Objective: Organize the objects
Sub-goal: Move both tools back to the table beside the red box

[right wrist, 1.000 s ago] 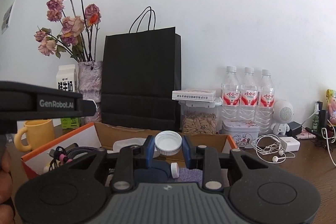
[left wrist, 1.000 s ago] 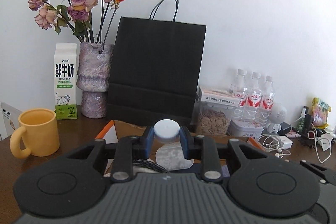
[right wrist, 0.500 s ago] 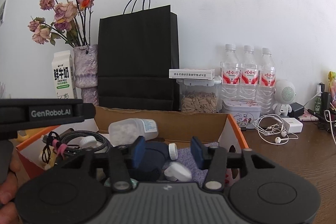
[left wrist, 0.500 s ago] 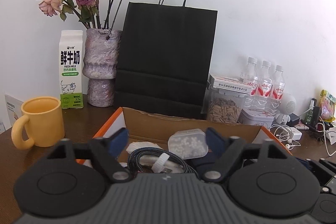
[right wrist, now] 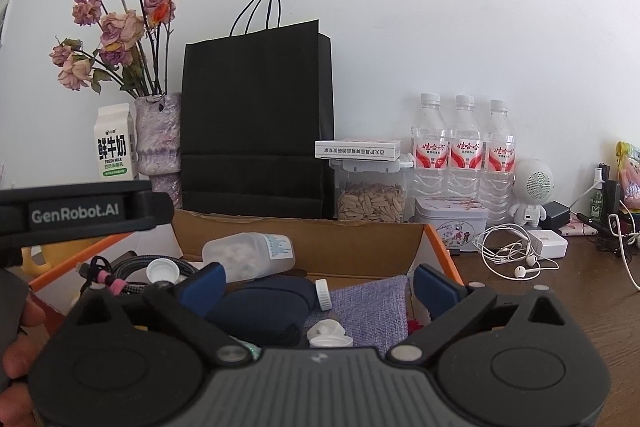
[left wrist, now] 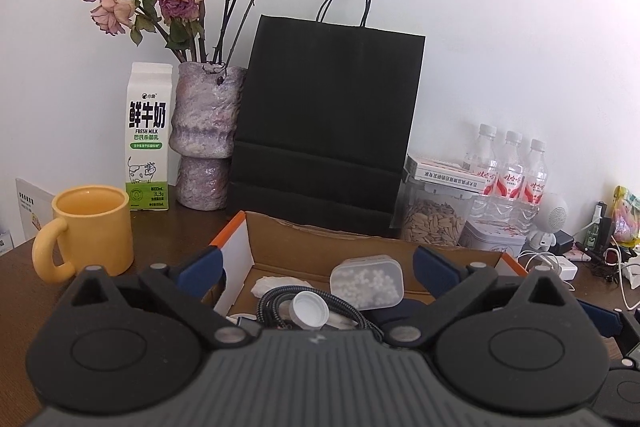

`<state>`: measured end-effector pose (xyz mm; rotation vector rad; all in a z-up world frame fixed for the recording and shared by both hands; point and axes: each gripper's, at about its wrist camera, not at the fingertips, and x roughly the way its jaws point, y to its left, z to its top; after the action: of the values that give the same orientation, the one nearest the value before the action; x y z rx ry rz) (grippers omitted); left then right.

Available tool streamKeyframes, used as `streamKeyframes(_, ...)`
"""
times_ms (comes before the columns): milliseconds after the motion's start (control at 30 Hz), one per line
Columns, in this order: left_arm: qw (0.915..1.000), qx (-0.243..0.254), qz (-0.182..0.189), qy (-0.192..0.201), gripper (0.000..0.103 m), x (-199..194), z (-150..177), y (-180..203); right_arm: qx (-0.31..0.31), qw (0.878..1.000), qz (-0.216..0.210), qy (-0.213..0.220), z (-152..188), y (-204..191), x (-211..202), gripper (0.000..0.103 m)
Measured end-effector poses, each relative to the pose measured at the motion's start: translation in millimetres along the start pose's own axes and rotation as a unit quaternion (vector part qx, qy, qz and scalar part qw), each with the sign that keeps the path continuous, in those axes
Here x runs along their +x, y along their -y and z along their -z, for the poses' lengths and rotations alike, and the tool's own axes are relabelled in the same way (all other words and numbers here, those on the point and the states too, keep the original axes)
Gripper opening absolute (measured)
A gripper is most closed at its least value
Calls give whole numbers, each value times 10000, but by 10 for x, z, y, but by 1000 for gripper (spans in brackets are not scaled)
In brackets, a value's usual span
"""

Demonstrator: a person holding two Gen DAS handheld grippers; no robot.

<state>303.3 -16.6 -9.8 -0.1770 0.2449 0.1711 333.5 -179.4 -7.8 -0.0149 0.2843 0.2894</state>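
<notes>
An orange-edged cardboard box (left wrist: 320, 239) sits in front of me and also shows in the right wrist view (right wrist: 360, 239). In it lie a clear bottle of white pellets (left wrist: 366, 285) (right wrist: 248, 255), a white cap (left wrist: 310, 311) (right wrist: 162, 271) on a braided cable (left wrist: 276, 301), a dark blue pouch (right wrist: 260, 303), a purple cloth bag (right wrist: 364, 311) and further white caps (right wrist: 323, 294). My left gripper (left wrist: 316, 269) is open and empty above the box. My right gripper (right wrist: 316, 285) is open and empty above the pouch.
A black paper bag (left wrist: 328, 123), a vase of dried roses (left wrist: 206, 135), a milk carton (left wrist: 148, 135) and a yellow mug (left wrist: 90, 227) stand behind and left. Water bottles (right wrist: 464, 151), a seed jar (right wrist: 372, 199), a tin (right wrist: 450, 223) and earphones (right wrist: 508, 251) are right.
Both grippers were shut, each on a white-capped item; both opened wide, and the bottle and caps now lie in the box. Both grippers have drawn back a little.
</notes>
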Motion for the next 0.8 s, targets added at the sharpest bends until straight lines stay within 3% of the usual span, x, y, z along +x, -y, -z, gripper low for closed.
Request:
streamKeyframes(233,9997,-92,118,193,103,-220,50,-82,75,10000,-18,56,10,31,-157,103)
streamKeyframes(533,9983,233,283,445,103,-684,229,-312,-216,9997,-50,35,151,113,-571,103)
streamKeyframes(800,9961,660,570,-97,103,-895,358,-482,-570,9966,-214,-556,336,141,-816,103)
